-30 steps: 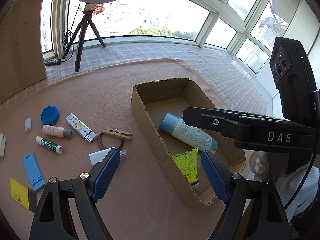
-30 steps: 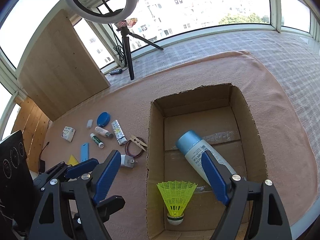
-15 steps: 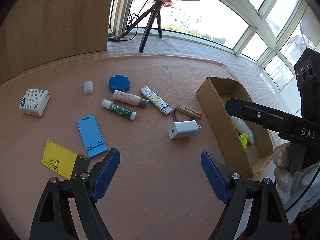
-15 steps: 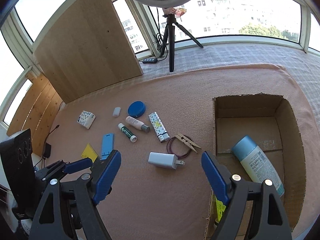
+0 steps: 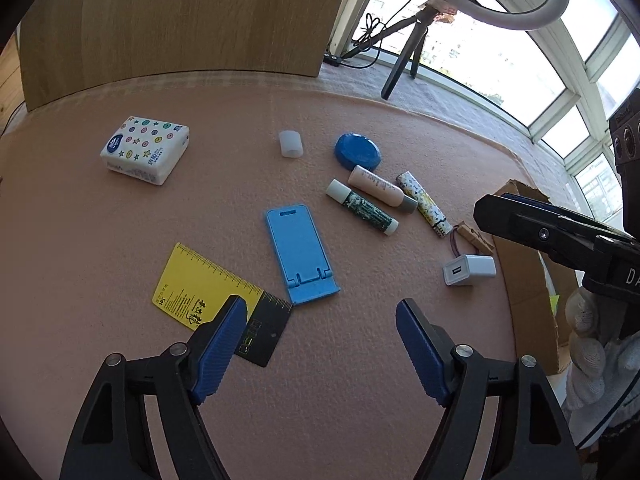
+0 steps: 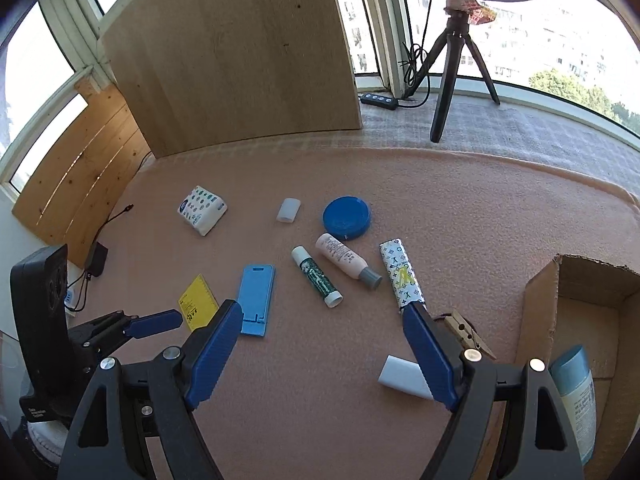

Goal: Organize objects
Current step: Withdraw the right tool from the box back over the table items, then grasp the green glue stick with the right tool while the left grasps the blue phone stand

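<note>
Loose items lie on the pink mat: a blue phone stand (image 5: 300, 254) (image 6: 256, 298), a yellow ruler card (image 5: 208, 286), a tissue pack (image 5: 146, 148), a blue lid (image 5: 357, 151), a green tube (image 5: 362, 207), a pink bottle (image 5: 380, 189), a patterned lighter (image 5: 424, 204), a clothespin (image 6: 466, 330) and a white charger (image 5: 469, 270). The cardboard box (image 6: 580, 320) at the right holds a blue spray bottle (image 6: 576, 396). My left gripper (image 5: 320, 340) is open and empty, just short of the phone stand. My right gripper (image 6: 320, 344) is open and empty, above the mat left of the box.
A wooden board (image 6: 240, 60) stands at the back. A ring light tripod (image 6: 452, 64) and a power strip (image 6: 378, 100) sit behind the mat. A small white cap (image 5: 291, 144) lies near the blue lid.
Both grippers have swung left, away from the box and over the loose items. Both stay open and empty. The shuttlecock in the box has dropped out of view.
</note>
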`<state>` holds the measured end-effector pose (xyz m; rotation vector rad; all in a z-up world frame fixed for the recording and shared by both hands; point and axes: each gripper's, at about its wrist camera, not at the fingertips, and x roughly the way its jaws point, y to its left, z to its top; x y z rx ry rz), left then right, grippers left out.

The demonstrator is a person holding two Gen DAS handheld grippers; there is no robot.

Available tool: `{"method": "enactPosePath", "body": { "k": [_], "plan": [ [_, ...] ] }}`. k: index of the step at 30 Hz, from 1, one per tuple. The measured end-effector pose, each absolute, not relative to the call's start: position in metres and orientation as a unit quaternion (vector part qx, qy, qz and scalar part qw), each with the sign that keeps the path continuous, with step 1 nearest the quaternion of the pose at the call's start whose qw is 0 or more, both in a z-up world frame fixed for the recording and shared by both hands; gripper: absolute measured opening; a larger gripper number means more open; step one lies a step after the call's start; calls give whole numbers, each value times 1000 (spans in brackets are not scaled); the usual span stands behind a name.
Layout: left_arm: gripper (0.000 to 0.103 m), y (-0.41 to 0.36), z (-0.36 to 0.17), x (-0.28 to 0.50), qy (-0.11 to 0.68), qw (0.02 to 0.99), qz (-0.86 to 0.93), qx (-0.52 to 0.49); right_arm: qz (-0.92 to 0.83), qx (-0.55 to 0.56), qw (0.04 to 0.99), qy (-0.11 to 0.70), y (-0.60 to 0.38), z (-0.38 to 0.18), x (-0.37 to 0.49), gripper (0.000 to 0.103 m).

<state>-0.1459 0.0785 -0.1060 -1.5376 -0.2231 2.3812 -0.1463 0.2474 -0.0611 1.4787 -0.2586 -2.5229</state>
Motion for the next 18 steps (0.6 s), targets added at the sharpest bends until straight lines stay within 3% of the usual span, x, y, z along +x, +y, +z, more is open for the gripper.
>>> {"method": "enactPosePath", "body": {
  "k": [5,7,9,18],
  "plan": [
    [70,82,-119,-164,-82,140,820,-549,-838,529,116,-67,237,-78,-169,76],
    [67,85,-124,-169,-80,140,816,-555,-830,542,118,-62,235,-86,-177,64],
    [65,89,-129,-174,-79,136,813,-560,-821,554,120,-61,236,-94,-184,58],
    [55,104,-147,-194,-72,125,801,-581,-797,587,133,-57,229,-118,-209,56]
  ]
}}
